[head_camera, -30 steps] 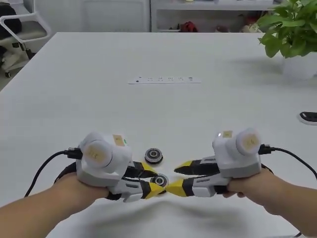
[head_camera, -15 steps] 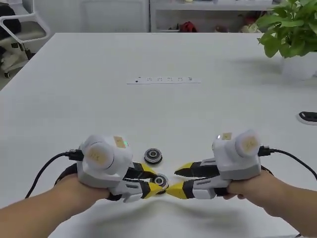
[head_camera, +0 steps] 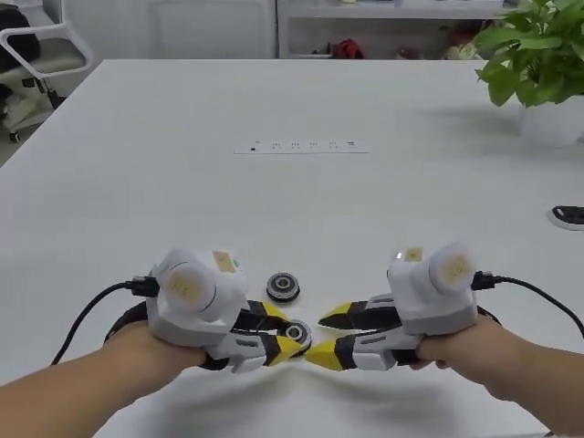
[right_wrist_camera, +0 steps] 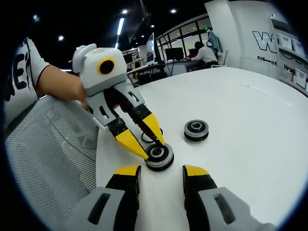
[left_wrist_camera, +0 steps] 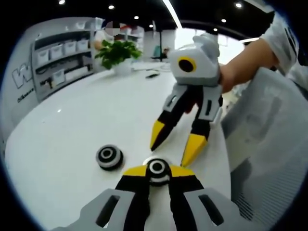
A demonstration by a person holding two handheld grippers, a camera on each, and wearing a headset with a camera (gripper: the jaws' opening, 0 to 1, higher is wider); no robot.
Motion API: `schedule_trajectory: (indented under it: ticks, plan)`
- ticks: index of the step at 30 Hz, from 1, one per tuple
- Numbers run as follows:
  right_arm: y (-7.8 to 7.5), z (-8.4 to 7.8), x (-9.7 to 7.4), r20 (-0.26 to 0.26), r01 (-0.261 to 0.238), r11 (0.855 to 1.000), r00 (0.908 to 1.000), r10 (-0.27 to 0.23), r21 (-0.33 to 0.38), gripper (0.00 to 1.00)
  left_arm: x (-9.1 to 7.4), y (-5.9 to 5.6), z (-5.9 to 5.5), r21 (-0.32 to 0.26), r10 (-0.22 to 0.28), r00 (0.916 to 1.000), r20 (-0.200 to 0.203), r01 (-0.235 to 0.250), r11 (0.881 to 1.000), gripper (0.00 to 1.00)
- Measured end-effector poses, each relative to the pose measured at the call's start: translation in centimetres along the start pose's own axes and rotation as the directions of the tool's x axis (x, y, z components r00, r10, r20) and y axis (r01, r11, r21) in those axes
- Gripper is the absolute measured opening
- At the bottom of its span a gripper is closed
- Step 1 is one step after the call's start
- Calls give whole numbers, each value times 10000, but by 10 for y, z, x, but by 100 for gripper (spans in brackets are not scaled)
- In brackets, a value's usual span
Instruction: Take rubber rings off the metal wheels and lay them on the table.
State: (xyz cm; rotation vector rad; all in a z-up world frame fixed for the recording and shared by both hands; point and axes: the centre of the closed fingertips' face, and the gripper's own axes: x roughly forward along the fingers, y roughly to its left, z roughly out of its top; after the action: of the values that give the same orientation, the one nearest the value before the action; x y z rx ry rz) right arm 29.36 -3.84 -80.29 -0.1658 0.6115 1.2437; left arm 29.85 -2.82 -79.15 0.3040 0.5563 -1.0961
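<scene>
My left gripper (head_camera: 294,338) is shut on a small metal wheel (head_camera: 296,332) with a black rubber ring, held just above the table near me. My right gripper (head_camera: 316,338) is open, and its yellow tips point at that wheel from the right without touching it. In the left gripper view the held wheel (left_wrist_camera: 157,167) sits between my own jaws, with the right gripper (left_wrist_camera: 172,149) just beyond it. In the right gripper view my open jaws frame the held wheel (right_wrist_camera: 160,155). A second wheel (head_camera: 283,286) lies flat on the table behind the first.
A white power strip (head_camera: 302,147) lies mid-table. At the far right corner stands a potted plant (head_camera: 534,55); a round cable port (head_camera: 568,216) is set into the right edge. An office chair (head_camera: 32,55) sits off the far left. White table (head_camera: 182,182) stretches ahead.
Both grippers have drifted slightly toward me. The right gripper's tips have edged a little closer to the held wheel. The wheel on the table has not moved.
</scene>
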Motion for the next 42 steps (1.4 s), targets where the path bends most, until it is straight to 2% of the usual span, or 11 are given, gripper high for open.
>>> schedule_trajectory:
  ticks: [2,7,25,42]
  plan:
    - [2,-1,1,-44,-46,10000,10000,46,-54,31,0,-1,1,-28,-132,9999,44,133,9999,14]
    - [2,-2,3,-114,-77,9999,9999,76,-138,31,0,-2,0,248,-25,10000,-28,26,9997,14]
    - [3,2,14,-60,-24,9992,10000,21,-411,23,2,-1,-1,404,126,9999,-101,-121,9991,13]
    - [1,-4,7,-136,90,9997,9999,-93,-232,13,2,-1,-1,382,205,9997,-133,-200,9991,13]
